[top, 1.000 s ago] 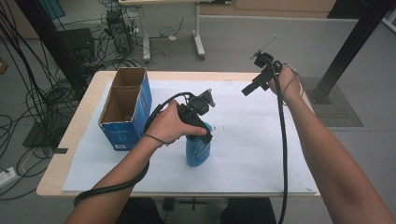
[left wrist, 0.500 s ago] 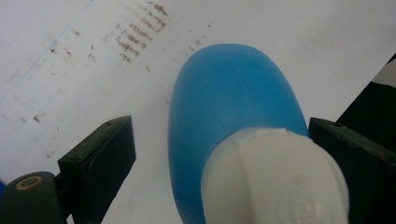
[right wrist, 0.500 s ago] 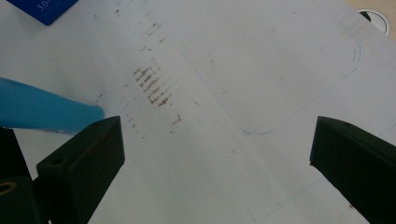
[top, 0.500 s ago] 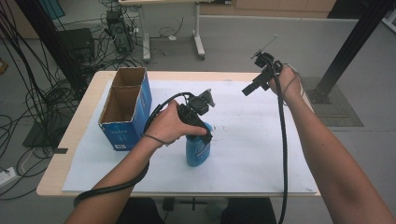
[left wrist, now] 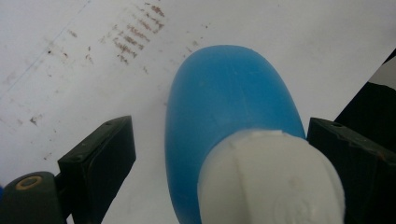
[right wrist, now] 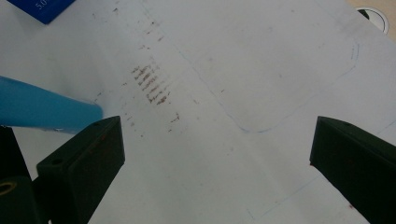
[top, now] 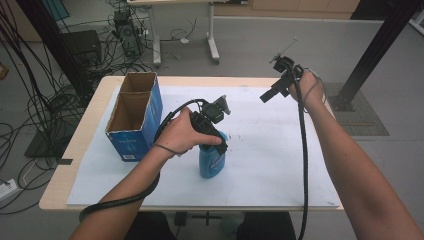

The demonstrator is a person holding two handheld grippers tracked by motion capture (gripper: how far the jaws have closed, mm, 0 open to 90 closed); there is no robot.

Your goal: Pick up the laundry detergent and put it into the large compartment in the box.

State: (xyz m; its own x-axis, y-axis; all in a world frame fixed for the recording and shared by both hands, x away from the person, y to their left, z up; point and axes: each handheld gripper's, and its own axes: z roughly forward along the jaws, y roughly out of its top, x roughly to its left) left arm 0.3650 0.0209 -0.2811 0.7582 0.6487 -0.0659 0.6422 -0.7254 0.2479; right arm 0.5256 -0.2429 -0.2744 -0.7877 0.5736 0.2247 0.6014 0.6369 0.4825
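A: Well, starting big: any danger at the table (top: 70, 165) itself?

B: Hardly. Plenty of white sheet (top: 280, 170) on every side; near edge well apart from the work.

A: And the open blue box (top: 131, 142)?

B: Sits at the left, near the left forearm. Could get knocked by an elbow on a wide swing. Better to lift straight up first.

A: Then the blue bottle (top: 210, 162)?

B: Stands upright on the sheet, front of centre, well clear of the box. Main risk right there, probably: tall and narrow, so likely to tip.

A: Tip from what?

B: From an off-centre close. Left gripper (top: 217, 142) spread wide from above, astride the white cap (left wrist: 271, 182), gripping nothing yet. One jaw right against the cap, the other well apart from the bottle. Closing like that would likely shove the top sideways, or pinch the rounded cap and slip off. Centre first, perhaps lower onto the neck.

A: Help from the other side?

B: Right gripper (top: 267, 95) held high over the far right of the table, spread wide too, holding nothing. Open sheet below and a free path toward the bottle.
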